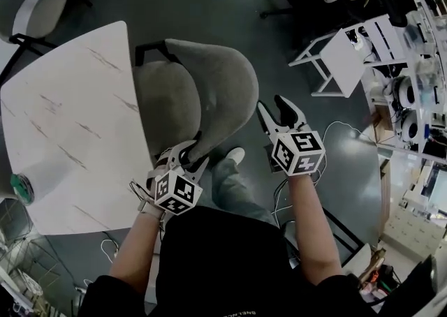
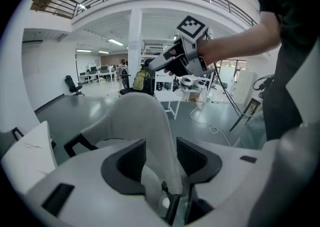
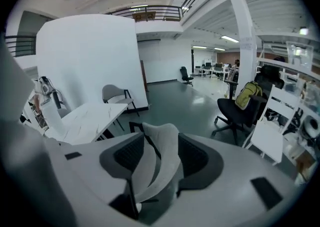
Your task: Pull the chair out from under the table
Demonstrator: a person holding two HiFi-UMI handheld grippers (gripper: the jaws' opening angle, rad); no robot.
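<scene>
Head view, grey chair [image 1: 209, 85] stood beside white table [image 1: 63, 120], left gripper [image 1: 190, 155] spread astride its backrest edge, right gripper [image 1: 274, 108] spread alongside.

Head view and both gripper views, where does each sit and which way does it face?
Head view: on the person's head, looking steeply down at the grey padded chair by the white marble-look table; both forearms, left claw and right claw show.
Left gripper view: on the left claw, looking along its open jaws astride the chair back's edge; right claw and forearm show beyond.
Right gripper view: on the right claw, facing chair and table through open jaws; only its jaws clearly show.
Shared: all three see the chair.
</scene>
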